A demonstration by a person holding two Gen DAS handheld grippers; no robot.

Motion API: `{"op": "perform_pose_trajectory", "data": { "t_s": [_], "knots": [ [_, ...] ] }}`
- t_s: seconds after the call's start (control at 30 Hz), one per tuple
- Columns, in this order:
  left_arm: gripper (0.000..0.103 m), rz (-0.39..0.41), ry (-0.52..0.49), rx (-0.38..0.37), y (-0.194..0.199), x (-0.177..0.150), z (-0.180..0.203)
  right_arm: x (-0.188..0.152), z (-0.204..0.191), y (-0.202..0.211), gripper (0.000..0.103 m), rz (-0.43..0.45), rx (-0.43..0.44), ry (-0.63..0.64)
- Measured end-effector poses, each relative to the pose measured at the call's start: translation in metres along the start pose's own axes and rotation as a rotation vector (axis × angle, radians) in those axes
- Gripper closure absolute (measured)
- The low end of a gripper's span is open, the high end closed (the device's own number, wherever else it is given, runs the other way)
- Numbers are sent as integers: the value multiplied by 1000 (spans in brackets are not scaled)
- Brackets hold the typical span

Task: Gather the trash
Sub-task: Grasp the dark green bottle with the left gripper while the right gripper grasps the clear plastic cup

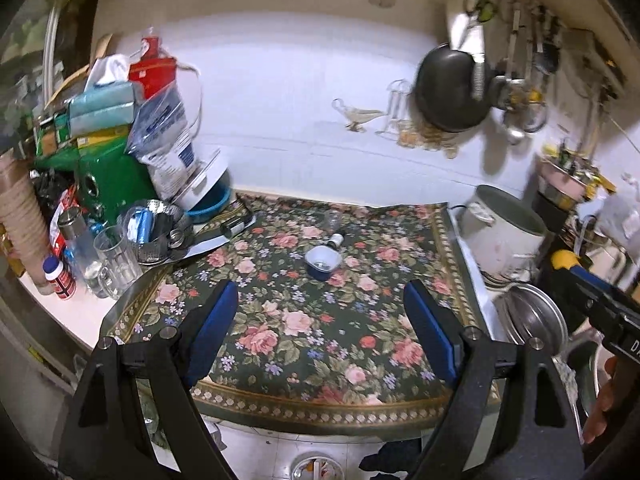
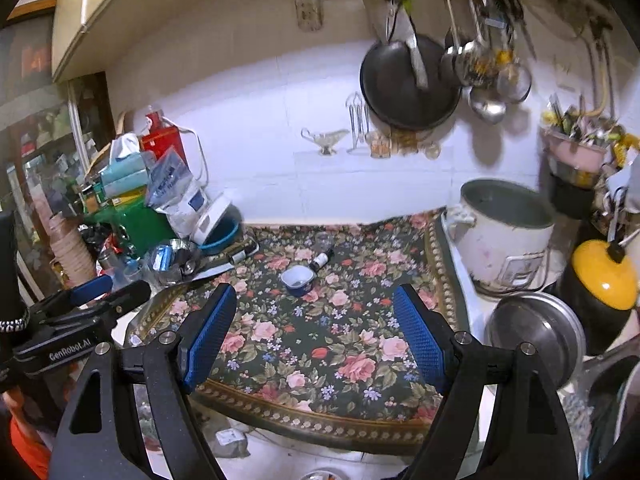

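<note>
1. The left wrist view shows things that the right wrist view does not: a clear glass mug point(image 1: 114, 258) and a small white bottle with a blue cap point(image 1: 59, 274) at the left edge of the counter, and a part of the person's hand point(image 1: 602, 404) at the lower right.
2. The right wrist view shows a yellow lid with a black knob point(image 2: 604, 276) at the right and the words "GenRobot.AI" on the body of the other gripper at the lower left. The left wrist view does not show these.
3. Both views show the floral cloth point(image 1: 320, 320), the white cooker pot point(image 1: 502, 232) at its right and the dark pan point(image 1: 450, 88) hanging on the wall.
4. The left gripper point(image 1: 320, 326) has its blue pads wide apart and nothing is between them. It hangs above the near part of the cloth.
5. The right gripper point(image 2: 316, 330) is also spread wide and holds nothing.
6. The task's things lie on the cloth, well beyond both grippers and near the middle line between the fingers: a small blue tub point(image 1: 323, 263) with a white inside, and a small dark bottle with a white cap point(image 1: 335, 240) lying just behind it.
7. A clear plastic cup point(image 1: 332, 218) stands further back, near the bottle.
</note>
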State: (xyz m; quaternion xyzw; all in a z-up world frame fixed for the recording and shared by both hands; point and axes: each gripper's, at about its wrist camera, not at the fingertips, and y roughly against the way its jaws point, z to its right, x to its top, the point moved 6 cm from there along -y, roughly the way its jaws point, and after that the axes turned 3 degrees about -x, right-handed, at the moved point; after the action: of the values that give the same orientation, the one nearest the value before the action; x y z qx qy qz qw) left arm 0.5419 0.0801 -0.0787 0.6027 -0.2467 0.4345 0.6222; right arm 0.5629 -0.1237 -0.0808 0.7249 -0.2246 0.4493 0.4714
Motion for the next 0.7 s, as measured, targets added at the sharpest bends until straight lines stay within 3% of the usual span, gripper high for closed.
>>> {"op": "perform_pose_trajectory", "data": {
  "t_s": [0.27,0.47,0.7],
  "knots": [
    [19,-57,27,59,-77,20,-55,6,-4,-73,25,-95,29,-10],
    [19,-156,-13,55,-176,48,-114,12,-17,-144,25,-181,2,-44],
    [19,-294,-106,42,-301,66,-176,9,-26,-248,24,-329,-35,-177]
  ]
}}
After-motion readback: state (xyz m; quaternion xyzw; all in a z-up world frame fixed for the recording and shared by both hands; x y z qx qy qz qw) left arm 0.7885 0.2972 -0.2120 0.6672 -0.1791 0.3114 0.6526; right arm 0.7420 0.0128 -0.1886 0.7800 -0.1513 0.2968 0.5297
